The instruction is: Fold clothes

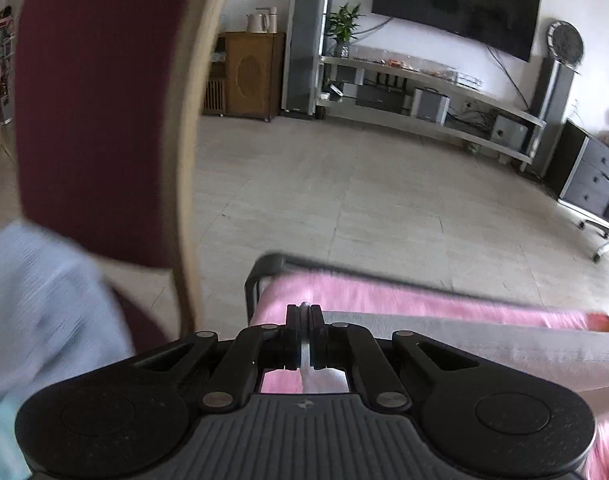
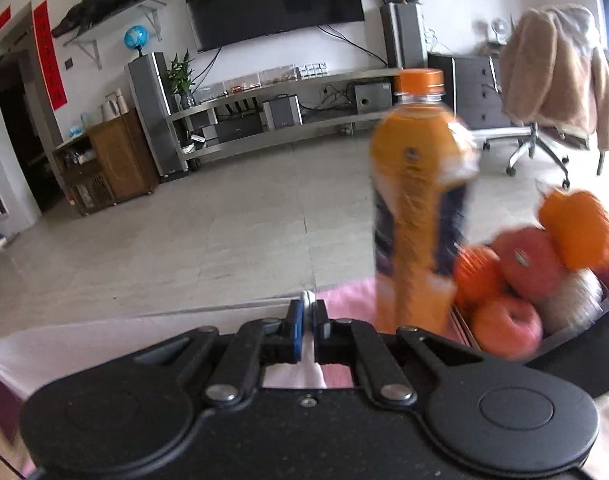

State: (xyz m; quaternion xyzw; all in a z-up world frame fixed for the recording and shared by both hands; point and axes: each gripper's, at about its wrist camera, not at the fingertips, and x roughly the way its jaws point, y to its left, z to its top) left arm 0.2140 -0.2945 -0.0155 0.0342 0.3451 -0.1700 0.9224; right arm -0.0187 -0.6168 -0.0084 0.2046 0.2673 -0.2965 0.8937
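A white garment (image 1: 464, 344) stretches to the right over a pink cloth (image 1: 384, 298) that covers the table. My left gripper (image 1: 304, 312) is shut on an edge of the white garment, a pinch of cloth showing between its pads. In the right wrist view the white garment (image 2: 84, 340) runs off to the left, and my right gripper (image 2: 307, 304) is shut on another pinch of it. A light blue garment (image 1: 36, 304) lies blurred at the lower left by a chair.
A dark red chair (image 1: 100, 100) with a wooden frame stands close on the left. An orange drink bottle (image 2: 418, 200) stands just right of my right gripper, beside a tray of apples and oranges (image 2: 536, 268). Beyond are tiled floor, a TV shelf (image 1: 424, 80) and an office chair (image 2: 544, 88).
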